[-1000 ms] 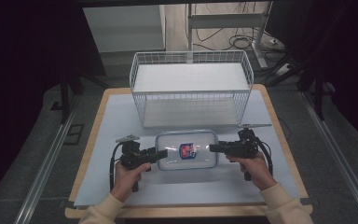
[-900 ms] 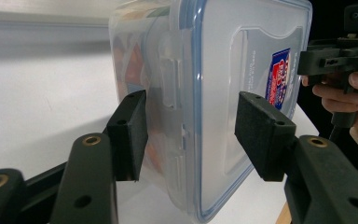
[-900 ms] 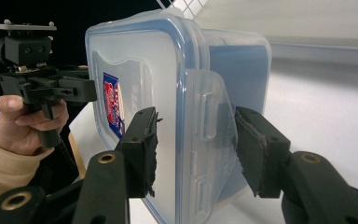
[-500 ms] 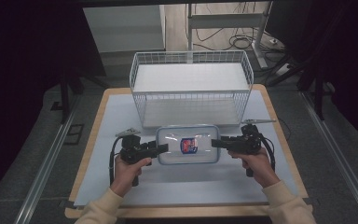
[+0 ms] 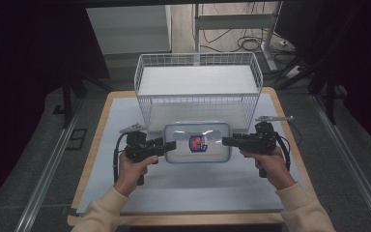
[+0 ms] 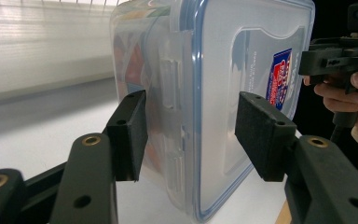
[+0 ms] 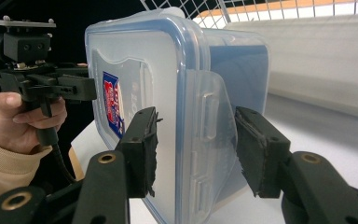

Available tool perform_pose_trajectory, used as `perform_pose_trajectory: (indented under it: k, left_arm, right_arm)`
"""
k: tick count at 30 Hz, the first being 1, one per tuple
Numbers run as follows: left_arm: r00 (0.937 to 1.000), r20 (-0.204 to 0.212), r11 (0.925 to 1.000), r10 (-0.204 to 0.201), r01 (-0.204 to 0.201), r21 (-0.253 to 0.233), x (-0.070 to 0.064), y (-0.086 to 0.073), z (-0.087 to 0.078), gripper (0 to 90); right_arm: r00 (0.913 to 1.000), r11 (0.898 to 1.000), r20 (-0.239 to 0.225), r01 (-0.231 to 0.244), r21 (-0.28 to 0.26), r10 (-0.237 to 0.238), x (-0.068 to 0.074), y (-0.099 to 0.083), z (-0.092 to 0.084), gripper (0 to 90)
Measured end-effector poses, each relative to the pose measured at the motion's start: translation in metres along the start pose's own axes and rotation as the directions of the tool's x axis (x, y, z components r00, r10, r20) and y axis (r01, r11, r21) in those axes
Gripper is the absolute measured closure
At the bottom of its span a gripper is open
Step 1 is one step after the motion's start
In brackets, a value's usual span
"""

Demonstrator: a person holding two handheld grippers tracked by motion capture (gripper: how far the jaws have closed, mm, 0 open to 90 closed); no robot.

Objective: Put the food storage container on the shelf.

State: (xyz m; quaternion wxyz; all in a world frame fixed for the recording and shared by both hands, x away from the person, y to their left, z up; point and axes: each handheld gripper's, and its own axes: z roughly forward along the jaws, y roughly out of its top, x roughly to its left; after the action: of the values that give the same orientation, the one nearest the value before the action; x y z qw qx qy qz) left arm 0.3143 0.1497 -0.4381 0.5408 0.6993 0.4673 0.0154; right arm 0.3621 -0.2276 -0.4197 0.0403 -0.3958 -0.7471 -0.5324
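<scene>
A clear plastic box [image 5: 198,142] with a blue-rimmed snap lid and a red and blue label hangs level above the table, carried by its two short ends. My left gripper [image 5: 170,145] is shut on the left end, one pad on the lid and one on the underside [image 6: 191,126]. My right gripper [image 5: 227,141] clamps the right end over its latch flap [image 7: 196,140]. The box [image 6: 214,70] fills the left gripper view, with the right gripper [image 6: 307,63] beyond it. The box [image 7: 168,70] also shows in the right gripper view, and past it the left gripper [image 7: 86,88] in a hand.
A white wire basket [image 5: 198,104] stands just behind the box, open at the top. A pale mat [image 5: 183,188] covers the wooden table. Dark floor and metal rails lie on both sides. Cables trail on the floor at the back.
Both grippers have risen together with the box between them, and it now sits higher and closer to the basket's front wall.
</scene>
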Motion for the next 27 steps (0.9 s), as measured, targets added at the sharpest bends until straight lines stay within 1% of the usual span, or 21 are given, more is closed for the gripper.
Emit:
perform_pose_trajectory:
  k: [9,12,13,15,16,17,26,27]
  left_arm:
    - [1.0000,0.001,0.9998,0.009,-0.009,-0.019,-0.004,0.015,-0.006,45.4]
    - [0.9999,0.002,0.9996,0.011,-0.011,-0.024,-0.005,0.021,-0.008,45.4]
    - [0.9999,0.001,0.9995,0.012,-0.012,-0.029,-0.006,0.023,-0.009,45.4]
    - [0.9998,-0.002,0.9991,0.019,-0.019,-0.039,-0.007,0.028,-0.011,45.3]
    - [0.9997,-0.002,0.9988,0.024,-0.024,-0.042,-0.009,0.032,-0.013,45.3]
    - [0.9997,-0.002,0.9988,0.024,-0.024,-0.042,-0.009,0.032,-0.013,45.3]
    - [0.9989,-0.005,0.9976,0.047,-0.047,-0.051,-0.011,0.053,-0.018,45.3]
    - [0.9987,-0.006,0.9973,0.050,-0.051,-0.054,-0.012,0.055,-0.019,45.3]
  right_arm:
    - [0.9996,0.999,0.004,0.028,-0.017,-0.028,0.007,0.015,-0.004,51.0]
    - [0.9991,0.999,0.006,0.042,-0.022,-0.041,0.011,0.024,-0.006,51.0]
    - [0.9991,0.999,0.006,0.042,-0.022,-0.041,0.011,0.024,-0.006,51.0]
    - [0.9989,0.998,0.007,0.047,-0.029,-0.047,0.013,0.028,-0.007,51.0]
    - [0.9986,0.998,0.007,0.053,-0.035,-0.052,0.015,0.033,-0.008,51.0]
    - [0.9986,0.998,0.007,0.053,-0.035,-0.052,0.015,0.033,-0.008,51.0]
    - [0.9970,0.995,0.008,0.077,-0.060,-0.077,0.020,0.053,-0.012,51.0]
    - [0.9970,0.995,0.008,0.077,-0.060,-0.077,0.020,0.053,-0.012,51.0]
